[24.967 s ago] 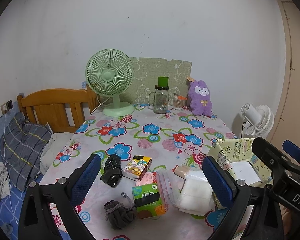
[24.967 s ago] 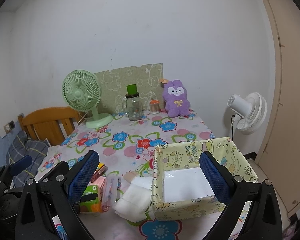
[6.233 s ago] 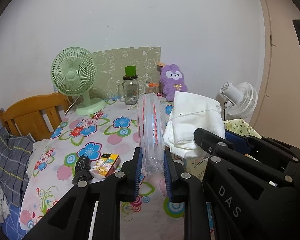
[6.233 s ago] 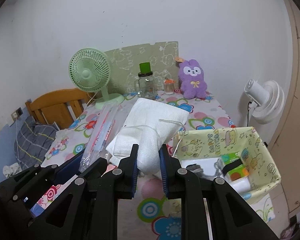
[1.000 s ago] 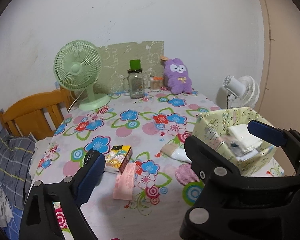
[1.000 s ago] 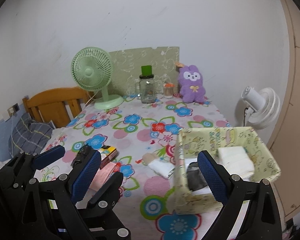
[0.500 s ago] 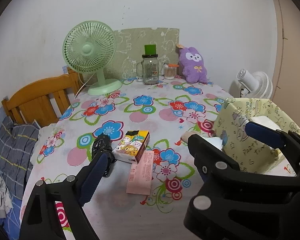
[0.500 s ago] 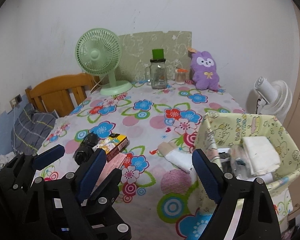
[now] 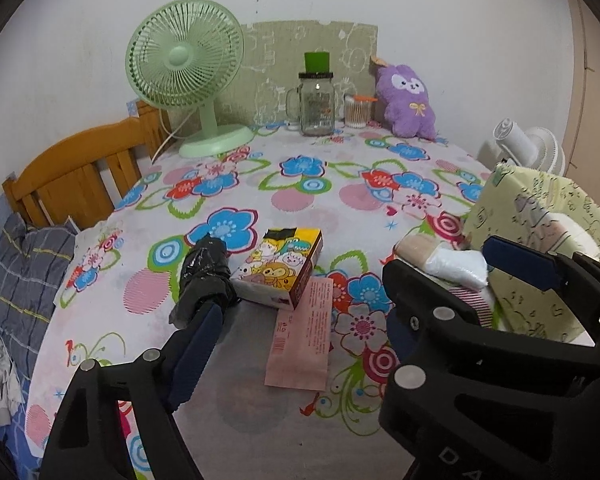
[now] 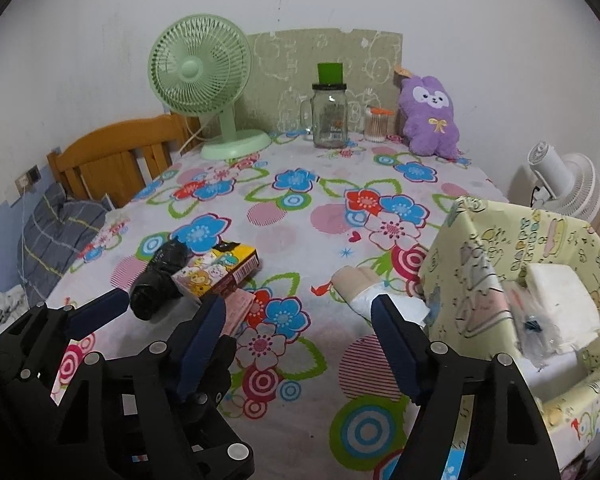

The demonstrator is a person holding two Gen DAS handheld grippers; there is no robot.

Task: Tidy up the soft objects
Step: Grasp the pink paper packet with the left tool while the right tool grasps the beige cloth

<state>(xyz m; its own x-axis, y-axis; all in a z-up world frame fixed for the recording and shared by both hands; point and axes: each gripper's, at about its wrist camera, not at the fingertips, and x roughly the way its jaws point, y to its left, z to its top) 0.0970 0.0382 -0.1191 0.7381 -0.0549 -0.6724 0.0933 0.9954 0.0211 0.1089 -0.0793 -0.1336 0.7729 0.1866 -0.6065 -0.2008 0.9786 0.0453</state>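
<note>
A yellow-green cartoon fabric box (image 10: 532,264) stands at the table's right and holds folded white cloth (image 10: 560,300) and a clear bag. A black rolled bundle (image 9: 204,280), a cartoon box (image 9: 280,270) and a flat pink pack (image 9: 302,340) lie mid-table. A beige and white roll (image 10: 370,288) lies against the fabric box. My left gripper (image 9: 296,340) is open and empty, low over the pink pack. My right gripper (image 10: 300,340) is open and empty, left of the fabric box. The left gripper's fingers (image 10: 100,312) show in the right wrist view.
A green desk fan (image 9: 188,64), a glass jar (image 9: 316,104), a cotton swab cup (image 9: 358,110) and a purple plush (image 9: 408,100) line the far edge by the wall. A wooden chair (image 9: 72,184) stands left. A white fan (image 10: 564,184) stands right of the table.
Both grippers have moved forward and lower over the table, toward the black bundle, cartoon box and pink pack. Both stay open and empty.
</note>
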